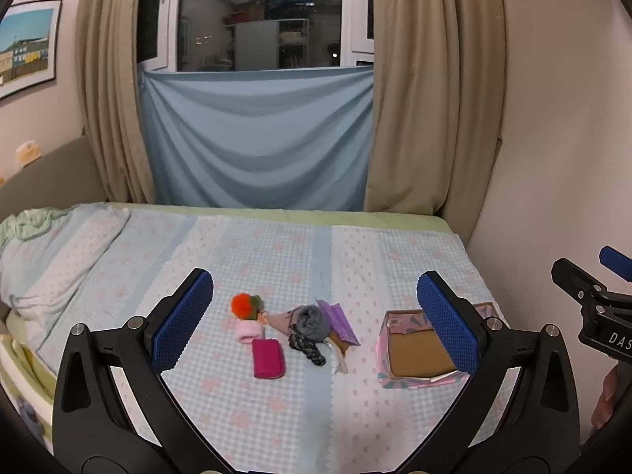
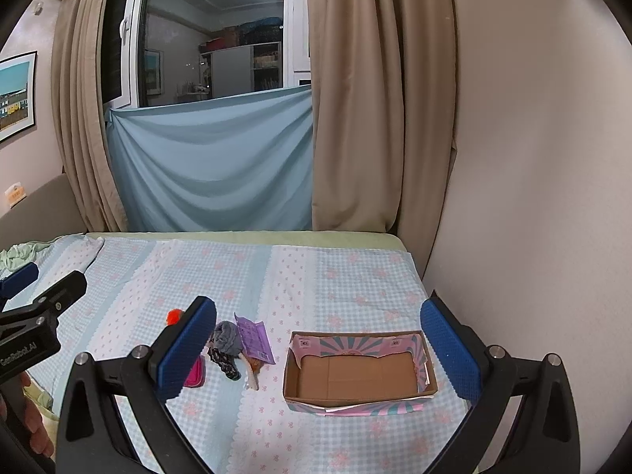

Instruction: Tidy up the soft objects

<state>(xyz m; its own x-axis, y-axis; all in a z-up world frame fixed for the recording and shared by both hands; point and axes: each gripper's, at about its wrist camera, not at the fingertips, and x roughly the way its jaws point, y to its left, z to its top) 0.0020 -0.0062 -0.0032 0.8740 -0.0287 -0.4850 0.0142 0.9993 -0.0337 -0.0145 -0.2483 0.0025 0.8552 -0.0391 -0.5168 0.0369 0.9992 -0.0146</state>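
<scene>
A heap of soft items lies mid-bed: an orange pom-pom [image 1: 244,305], a pink band [image 1: 249,332], a magenta pouch [image 1: 268,358], grey rolled socks [image 1: 313,320], a dark patterned sock [image 1: 307,348] and a purple packet [image 1: 337,322]. To their right stands an open cardboard box [image 1: 418,353], nothing inside [image 2: 357,373]. My left gripper [image 1: 316,324] hangs open above the heap, holding nothing. My right gripper [image 2: 318,349] is open too, over the gap between the grey socks [image 2: 227,335] and the box. Its left finger [image 2: 185,349] hides part of the magenta pouch [image 2: 194,373].
The bed [image 1: 276,252] has a blue checked cover and meets a wall [image 2: 533,197] on the right. Beige curtains [image 1: 426,98] and a blue cloth [image 1: 256,138] hang behind. A pillow [image 1: 51,249] lies at the left. The right gripper's side [image 1: 592,304] shows at the left wrist view's edge.
</scene>
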